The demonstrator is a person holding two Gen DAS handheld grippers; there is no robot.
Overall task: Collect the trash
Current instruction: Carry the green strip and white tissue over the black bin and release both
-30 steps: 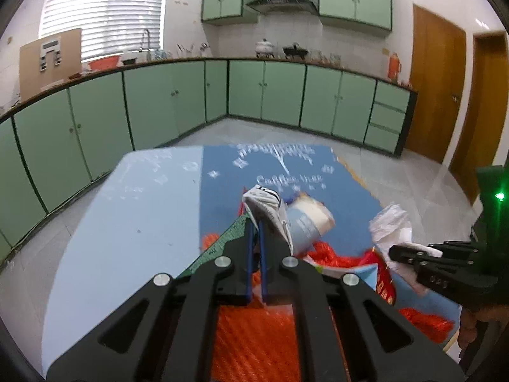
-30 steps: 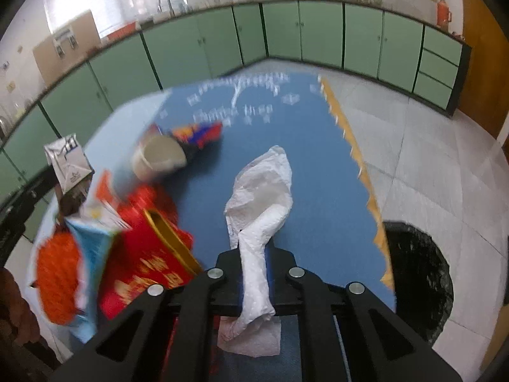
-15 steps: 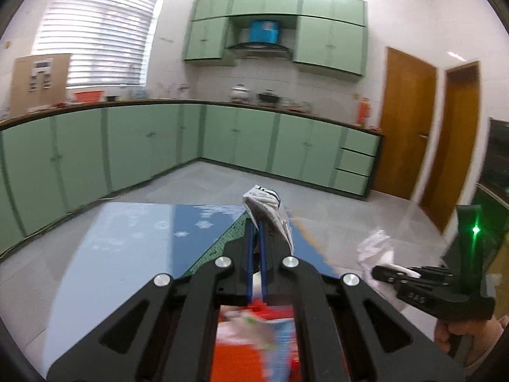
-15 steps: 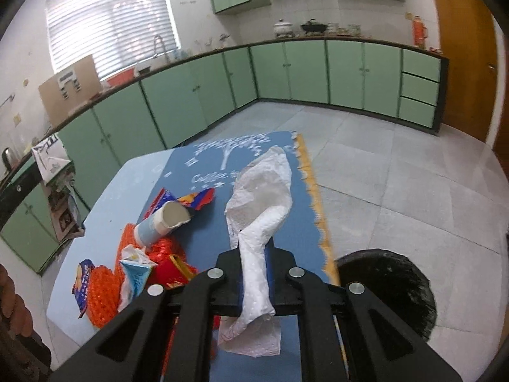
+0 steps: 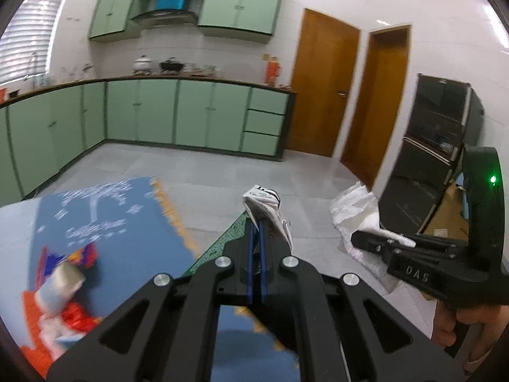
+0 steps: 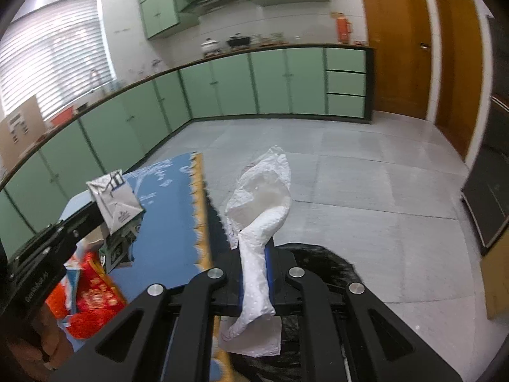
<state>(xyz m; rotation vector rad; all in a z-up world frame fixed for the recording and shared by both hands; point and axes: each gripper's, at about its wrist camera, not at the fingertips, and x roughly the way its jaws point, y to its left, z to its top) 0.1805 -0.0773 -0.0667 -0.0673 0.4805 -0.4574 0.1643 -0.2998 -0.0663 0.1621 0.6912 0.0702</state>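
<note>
My left gripper is shut on a white and green carton, held in the air past the table's right edge; the carton also shows in the right wrist view. My right gripper is shut on a crumpled white paper towel, held over the black trash bag on the floor. The towel also shows in the left wrist view, to the right of the carton. A paper cup and red and orange wrappers lie on the blue tablecloth.
Green cabinets line the far walls. Wooden doors stand at the right. A black appliance is at the far right. Grey tiled floor lies beyond the table.
Both grippers have swung right, away from the table, with the carton and the towel still held. The right gripper now hangs over the black trash bag.
</note>
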